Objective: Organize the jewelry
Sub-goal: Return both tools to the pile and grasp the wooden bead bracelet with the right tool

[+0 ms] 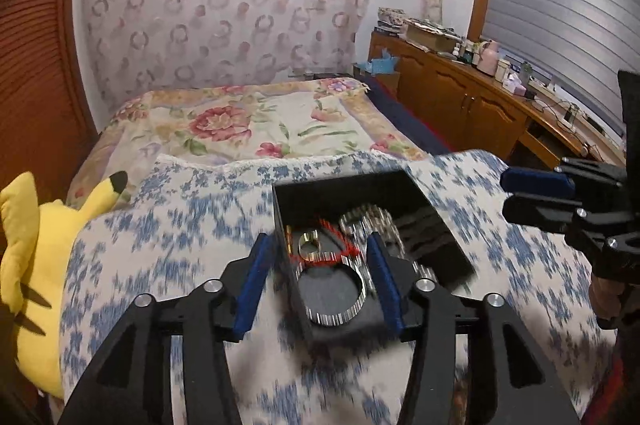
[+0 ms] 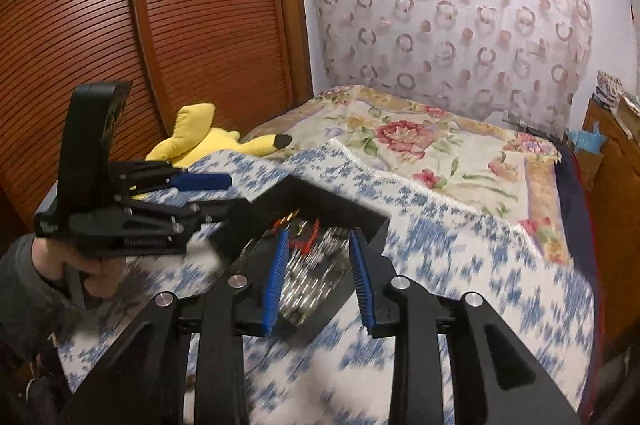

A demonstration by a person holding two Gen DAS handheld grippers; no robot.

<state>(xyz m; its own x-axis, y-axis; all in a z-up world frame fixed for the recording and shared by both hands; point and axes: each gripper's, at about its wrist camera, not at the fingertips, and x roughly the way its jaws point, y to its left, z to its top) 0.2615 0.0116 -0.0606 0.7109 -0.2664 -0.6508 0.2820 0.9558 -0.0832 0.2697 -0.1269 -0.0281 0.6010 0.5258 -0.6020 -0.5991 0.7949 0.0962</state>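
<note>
A black open jewelry box (image 1: pixel 404 181) rests on a blue-and-white flowered cloth (image 1: pixel 168 225). Inside lie a silver bangle (image 1: pixel 362 301), a silver chain (image 1: pixel 376 219), a red cord (image 1: pixel 340 235) and a small ring (image 1: pixel 310 243). My left gripper (image 1: pixel 318 241) is open. Its blue pads (image 1: pixel 252 289) straddle the box's near end without pressing on it. My right gripper (image 2: pixel 319 233) hovers open over the box (image 2: pixel 336 203), with the blurred chain (image 2: pixel 308 281) below its pads. The right gripper (image 1: pixel 503 196) also shows at the right in the left wrist view. The left gripper (image 2: pixel 234 197) shows by the box's corner in the right wrist view.
A yellow plush toy (image 1: pixel 36 265) lies left of the cloth. Behind is a bed with a floral blanket (image 1: pixel 248 125). A wooden cabinet (image 1: pixel 460 93) carrying several small items runs along the right wall. A slatted wooden door (image 2: pixel 100 25) stands on the left. A hand (image 2: pixel 92 265) holds the left gripper.
</note>
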